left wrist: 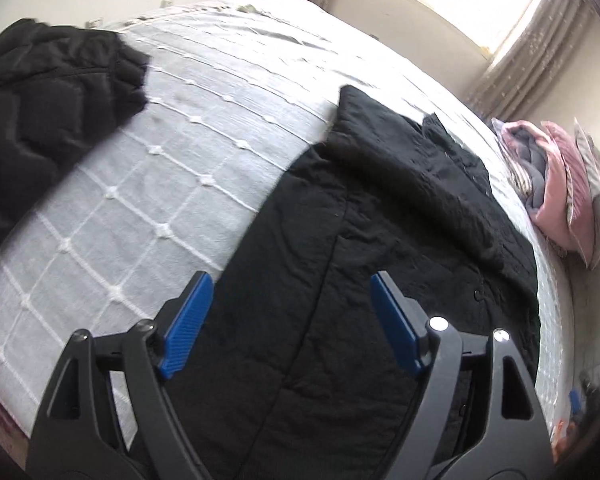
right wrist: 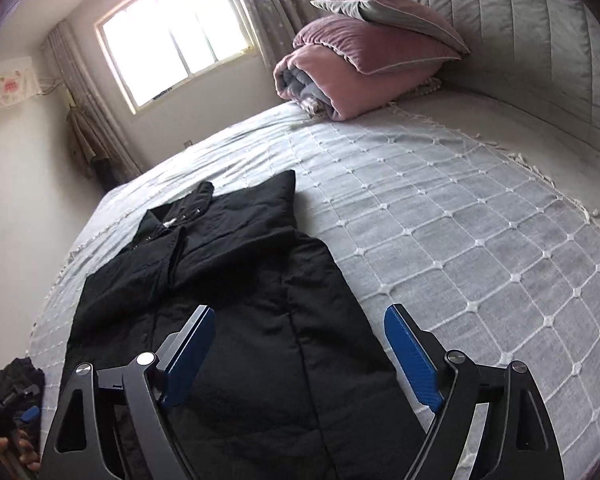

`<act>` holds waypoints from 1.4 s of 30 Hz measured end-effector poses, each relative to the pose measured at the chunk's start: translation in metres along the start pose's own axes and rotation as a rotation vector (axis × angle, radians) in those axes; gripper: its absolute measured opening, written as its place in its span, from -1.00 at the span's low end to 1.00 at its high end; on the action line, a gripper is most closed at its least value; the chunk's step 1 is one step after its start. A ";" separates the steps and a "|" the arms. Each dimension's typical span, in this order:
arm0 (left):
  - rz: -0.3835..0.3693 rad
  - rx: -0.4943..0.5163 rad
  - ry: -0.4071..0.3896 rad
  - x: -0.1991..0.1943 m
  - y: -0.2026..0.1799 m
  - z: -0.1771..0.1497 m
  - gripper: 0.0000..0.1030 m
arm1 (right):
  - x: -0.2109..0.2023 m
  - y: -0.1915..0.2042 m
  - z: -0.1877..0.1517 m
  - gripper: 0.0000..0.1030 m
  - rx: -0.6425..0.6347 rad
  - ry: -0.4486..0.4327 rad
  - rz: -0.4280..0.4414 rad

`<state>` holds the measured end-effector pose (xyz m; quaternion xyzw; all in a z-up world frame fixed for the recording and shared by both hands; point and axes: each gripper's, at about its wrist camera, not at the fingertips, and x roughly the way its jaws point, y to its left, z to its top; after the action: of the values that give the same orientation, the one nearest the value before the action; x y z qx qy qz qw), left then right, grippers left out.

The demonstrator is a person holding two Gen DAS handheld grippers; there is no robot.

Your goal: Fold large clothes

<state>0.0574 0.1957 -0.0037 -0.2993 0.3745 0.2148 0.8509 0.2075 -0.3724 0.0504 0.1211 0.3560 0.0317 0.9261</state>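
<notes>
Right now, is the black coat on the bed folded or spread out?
Partly folded: the black coat lies flat, both sides turned in over its body, length not yet folded.

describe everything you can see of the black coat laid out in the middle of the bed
The black coat is a padded, quilted garment with stitched vertical seams and matte fabric. It lies flat, front up, on the white grid-patterned bedspread, collar end toward the window, with a metal zipper near the neck and snaps down the front. Its sides look folded inward, making a long narrow shape. Only the bedspread touches it; both open grippers hover above its hem.
</notes>
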 end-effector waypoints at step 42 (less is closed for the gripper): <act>-0.051 0.063 0.298 -0.017 0.089 -0.114 -0.22 | -0.009 -0.151 -0.136 -0.19 0.477 0.525 0.280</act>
<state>-0.0640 0.1815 -0.0834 -0.3106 0.4953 0.1347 0.8000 0.1059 -0.4921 -0.0785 0.3684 0.5586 0.1042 0.7358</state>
